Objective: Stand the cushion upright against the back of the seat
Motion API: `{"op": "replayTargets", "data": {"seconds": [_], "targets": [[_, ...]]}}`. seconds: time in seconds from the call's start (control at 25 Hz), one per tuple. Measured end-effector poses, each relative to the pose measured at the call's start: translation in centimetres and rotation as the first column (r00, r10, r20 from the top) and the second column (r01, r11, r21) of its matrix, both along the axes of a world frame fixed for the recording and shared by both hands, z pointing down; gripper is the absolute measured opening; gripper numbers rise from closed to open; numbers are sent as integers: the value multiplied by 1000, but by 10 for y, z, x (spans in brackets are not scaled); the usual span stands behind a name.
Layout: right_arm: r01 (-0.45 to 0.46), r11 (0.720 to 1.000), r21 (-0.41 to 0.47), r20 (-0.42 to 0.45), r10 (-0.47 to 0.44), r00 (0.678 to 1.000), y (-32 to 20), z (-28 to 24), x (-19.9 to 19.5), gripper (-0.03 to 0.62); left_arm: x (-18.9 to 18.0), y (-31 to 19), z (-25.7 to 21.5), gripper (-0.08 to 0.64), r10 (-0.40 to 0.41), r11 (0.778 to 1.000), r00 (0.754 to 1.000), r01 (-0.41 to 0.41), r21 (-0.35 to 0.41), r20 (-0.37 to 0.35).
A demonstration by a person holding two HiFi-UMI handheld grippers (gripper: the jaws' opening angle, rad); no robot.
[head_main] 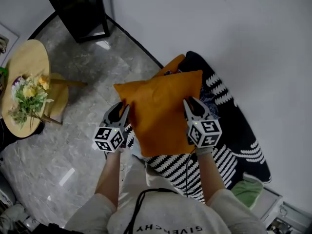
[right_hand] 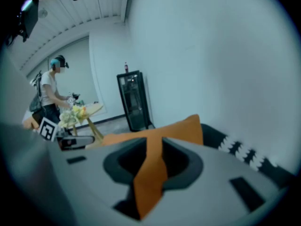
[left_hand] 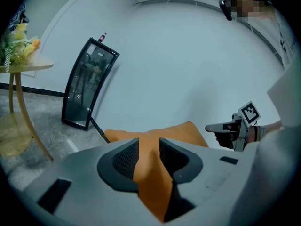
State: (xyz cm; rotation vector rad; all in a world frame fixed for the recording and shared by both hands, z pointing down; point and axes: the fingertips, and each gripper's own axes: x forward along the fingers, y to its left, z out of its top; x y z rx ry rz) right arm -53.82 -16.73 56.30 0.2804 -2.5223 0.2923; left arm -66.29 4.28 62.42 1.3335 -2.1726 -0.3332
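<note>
The orange cushion [head_main: 161, 113] stands upright over the black-and-white patterned seat [head_main: 234, 130], its upper edge toward the white wall. My left gripper [head_main: 122, 108] is at its left edge and my right gripper [head_main: 192, 104] at its right edge. In the left gripper view a fold of the cushion [left_hand: 155, 135] runs between the left gripper's [left_hand: 149, 149] parted jaws. The right gripper view shows the cushion's [right_hand: 178, 128] edge between the right gripper's [right_hand: 155, 149] slightly parted jaws. Another orange corner [head_main: 175, 62] pokes out behind the cushion.
A round wooden side table [head_main: 24, 57] with flowers [head_main: 29, 94] stands on the marble floor at the left. A black glass-fronted cabinet [head_main: 78, 9] stands by the wall at the back. A green object [head_main: 248, 191] lies near the seat's end. A person [right_hand: 49, 93] stands far off.
</note>
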Motion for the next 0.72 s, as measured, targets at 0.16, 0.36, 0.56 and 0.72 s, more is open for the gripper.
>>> {"op": "replayTargets", "data": {"seconds": [0.16, 0.36, 0.56, 0.72], "targets": [[-58, 998, 39, -26, 59, 998, -35, 3, -13, 129, -23, 4, 13, 167, -59, 998, 998, 58, -21, -18], [-120, 991, 61, -32, 122, 992, -69, 0, -32, 150, -48, 1, 17, 169, -106, 994, 994, 106, -9, -37], [-189, 981, 51, -71, 192, 979, -103, 8, -39, 203, -59, -10, 25, 169, -102, 995, 992, 102, -6, -76], [-199, 979, -33, -104, 194, 975, -119, 25, -43, 219, -56, -18, 34, 169, -90, 995, 993, 87, -40, -78]]}}
